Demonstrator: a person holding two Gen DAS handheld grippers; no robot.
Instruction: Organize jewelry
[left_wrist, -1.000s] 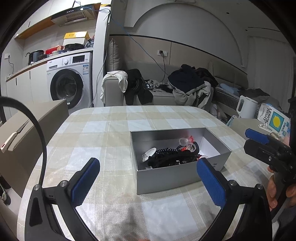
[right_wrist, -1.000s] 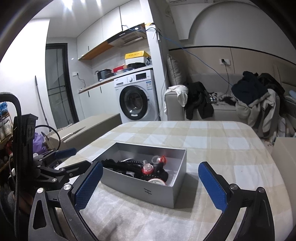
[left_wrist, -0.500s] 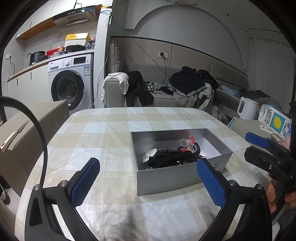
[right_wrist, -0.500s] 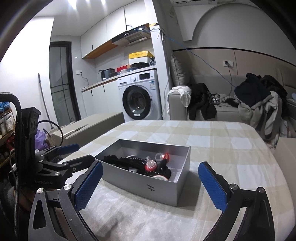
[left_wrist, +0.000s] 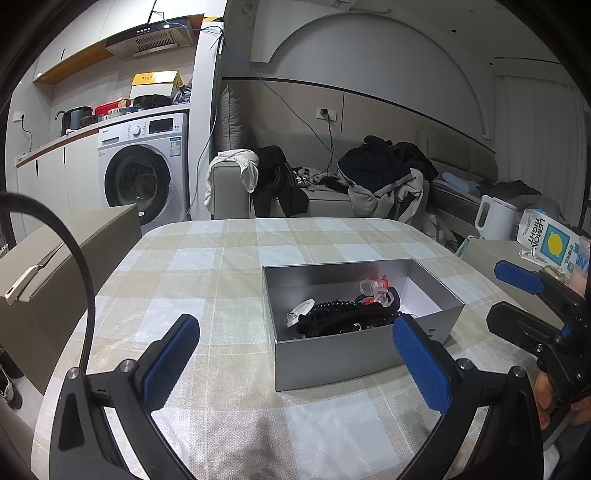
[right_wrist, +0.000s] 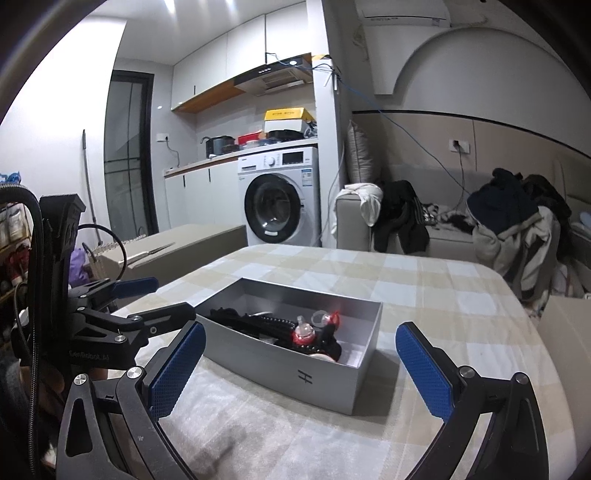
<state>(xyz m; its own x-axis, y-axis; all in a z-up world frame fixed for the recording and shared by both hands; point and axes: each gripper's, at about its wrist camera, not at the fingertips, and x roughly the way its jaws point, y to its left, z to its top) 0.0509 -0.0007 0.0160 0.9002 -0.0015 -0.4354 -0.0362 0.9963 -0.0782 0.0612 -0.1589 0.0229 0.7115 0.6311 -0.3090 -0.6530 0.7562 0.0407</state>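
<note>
- Checked beige-and-white cloth covers the table, with a washing machine at upper left of my left view and a clothes-strewn sofa behind the table.
- At centre of both views I see an open grey box sitting on the cloth.
- Inside it lies a tangle of black beaded jewelry, with small clear and red pieces on top and a white round piece at its left end.
- My left gripper hangs low over the near side of the table, blue pads spread wide, nothing between them.
- My right gripper is likewise wide apart and empty, just short of the box's near wall.
- A carton and a white kettle stand at the right edge of the left view.
</note>
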